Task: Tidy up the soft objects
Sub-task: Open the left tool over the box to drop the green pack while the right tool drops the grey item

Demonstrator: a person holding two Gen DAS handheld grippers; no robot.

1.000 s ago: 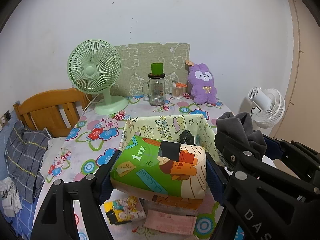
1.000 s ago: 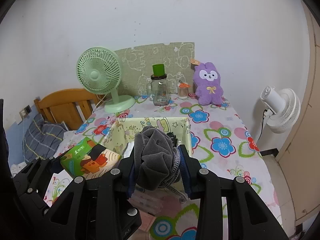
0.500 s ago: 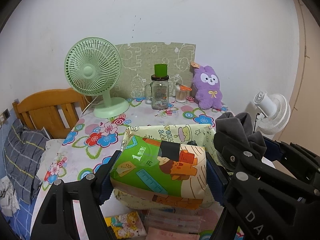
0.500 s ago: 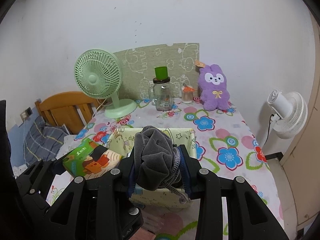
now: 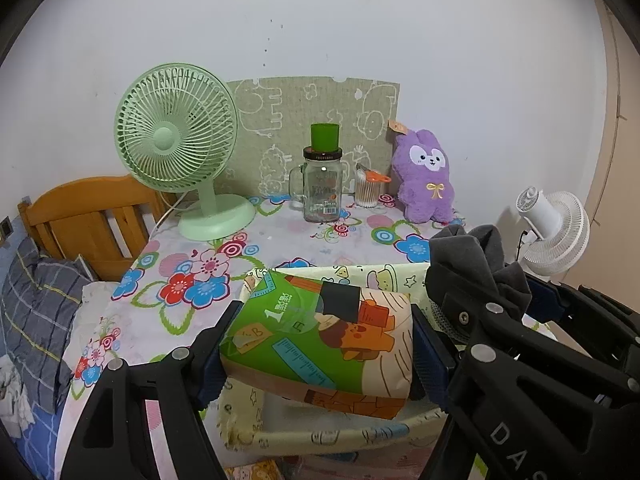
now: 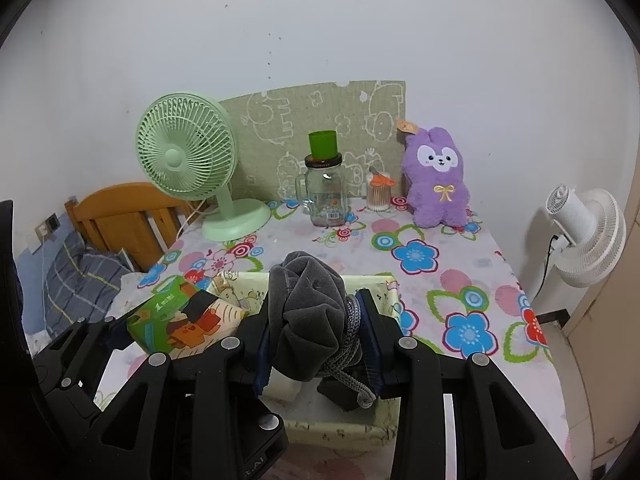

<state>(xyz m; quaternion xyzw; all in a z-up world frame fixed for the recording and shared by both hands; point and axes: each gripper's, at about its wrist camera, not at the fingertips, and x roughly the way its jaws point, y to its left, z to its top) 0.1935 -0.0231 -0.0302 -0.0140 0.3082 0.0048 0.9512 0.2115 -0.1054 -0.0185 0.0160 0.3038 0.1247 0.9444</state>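
My left gripper (image 5: 320, 340) is shut on a green and orange tissue pack (image 5: 320, 336), held above the pale yellow fabric basket (image 5: 320, 436). The same tissue pack (image 6: 180, 320) shows at the left in the right wrist view. My right gripper (image 6: 316, 328) is shut on a bundled grey cloth (image 6: 308, 312) with a knitted cord hanging from it, over the fabric basket (image 6: 340, 432). In the left wrist view the grey cloth (image 5: 476, 256) sits at the right. A purple plush rabbit (image 6: 436, 180) leans against the wall at the back of the table.
On the floral tablecloth (image 6: 440, 280) stand a green desk fan (image 6: 192, 168), a glass jar mug with a green cup on top (image 6: 326, 188) and a small cotton-swab jar (image 6: 378, 194). A white fan (image 6: 588, 236) stands right of the table; a wooden bed frame (image 6: 120, 220) lies left.
Both grippers have moved forward over the table with their loads; the basket now sits lower and closer beneath them, and the fan, jar and rabbit look nearer.
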